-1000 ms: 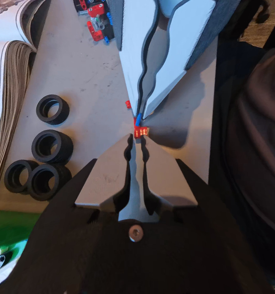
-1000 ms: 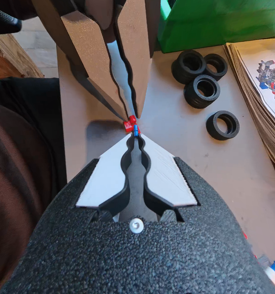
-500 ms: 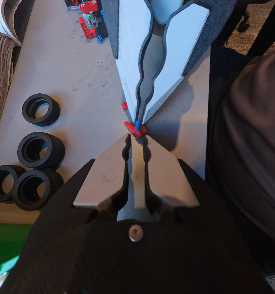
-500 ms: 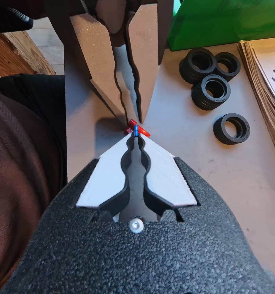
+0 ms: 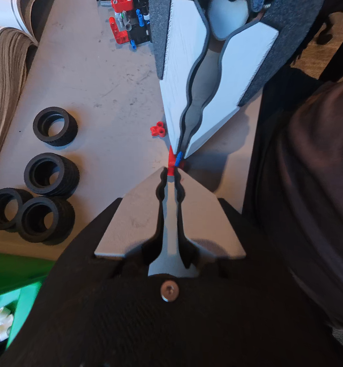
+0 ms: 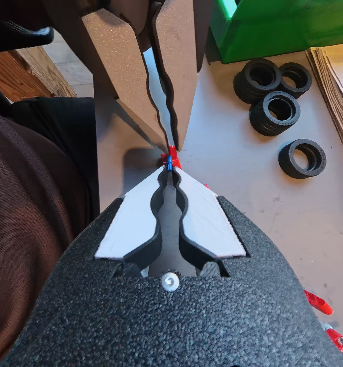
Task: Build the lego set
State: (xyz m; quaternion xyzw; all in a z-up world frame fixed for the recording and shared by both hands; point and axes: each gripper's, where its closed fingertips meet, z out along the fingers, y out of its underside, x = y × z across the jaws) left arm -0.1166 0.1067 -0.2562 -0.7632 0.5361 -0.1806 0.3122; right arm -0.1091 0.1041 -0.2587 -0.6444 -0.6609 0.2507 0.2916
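Observation:
My left gripper point(image 5: 171, 172) is shut on a small red connector piece point(image 5: 171, 161) just above the grey table. My right gripper point(image 6: 169, 168), with white fingers, is shut on a small blue pin point(image 6: 169, 163). The two grippers meet tip to tip. The blue pin point(image 5: 178, 158) touches the red piece point(image 6: 173, 154); whether it sits in a hole I cannot tell. In the left wrist view the right gripper point(image 5: 181, 152) comes down from the top. In the right wrist view the left gripper point(image 6: 171, 148) comes down from the top.
Several black tyres point(image 5: 54, 130) point(image 6: 274, 113) lie on the table. A loose red connector point(image 5: 157, 129) lies beside the grippers. A partly built red and black model point(image 5: 127, 25) stands farther off. A green box point(image 6: 286, 25), an open instruction booklet point(image 5: 5, 65) and a person's dark clothing point(image 5: 305, 178) border the area. The grippers are tip to tip, or close to it.
Both grippers stayed tip to tip on their pieces. The red piece has turned in the left gripper, and the views shifted slightly over the table.

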